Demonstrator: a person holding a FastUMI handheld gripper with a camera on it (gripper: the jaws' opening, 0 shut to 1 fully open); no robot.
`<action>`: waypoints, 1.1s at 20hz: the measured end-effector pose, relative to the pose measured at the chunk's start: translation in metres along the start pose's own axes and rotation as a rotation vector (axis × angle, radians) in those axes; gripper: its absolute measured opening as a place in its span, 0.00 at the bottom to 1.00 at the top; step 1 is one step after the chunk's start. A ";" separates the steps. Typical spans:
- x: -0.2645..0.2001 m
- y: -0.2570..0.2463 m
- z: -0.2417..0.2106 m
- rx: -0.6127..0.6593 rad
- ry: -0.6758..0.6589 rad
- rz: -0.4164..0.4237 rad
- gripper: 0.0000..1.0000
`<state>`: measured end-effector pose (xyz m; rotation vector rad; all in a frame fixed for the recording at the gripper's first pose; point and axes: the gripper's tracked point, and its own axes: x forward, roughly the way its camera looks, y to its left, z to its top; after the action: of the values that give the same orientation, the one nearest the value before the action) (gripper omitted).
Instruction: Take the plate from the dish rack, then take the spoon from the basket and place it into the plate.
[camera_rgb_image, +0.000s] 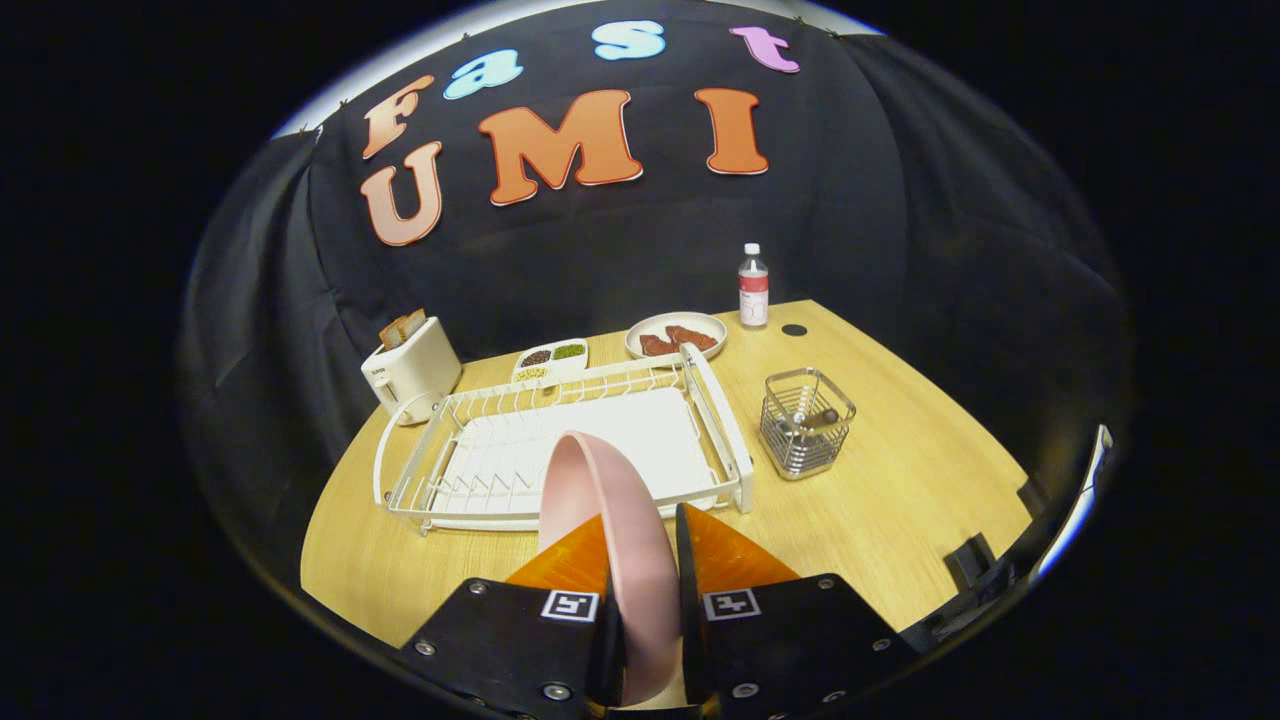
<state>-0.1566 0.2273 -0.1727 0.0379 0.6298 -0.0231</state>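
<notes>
Hand-held gripper (640, 540) at bottom centre, both fingers clamped on round pink plate (600, 500), held on edge, upright, in front of white wire dish rack (720, 420) on wooden table (900, 500). Square metal mesh basket (806, 422) right of rack, spoon (812, 418) inside. White toaster (412, 372) at left.

The gripper (640, 545) points forward and slightly down, its 2 fingers (575, 560) standing close together. Both press on the edge of the pink plate (610, 520), which stands upright between them.
</notes>
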 end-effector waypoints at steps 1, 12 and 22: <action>-0.001 0.002 -0.007 0.015 0.009 0.001 0.24; 0.013 0.018 -0.073 0.173 0.095 0.055 0.24; 0.039 -0.020 -0.113 0.187 0.195 -0.027 0.38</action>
<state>-0.1926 0.2113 -0.2871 0.2147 0.8216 -0.1055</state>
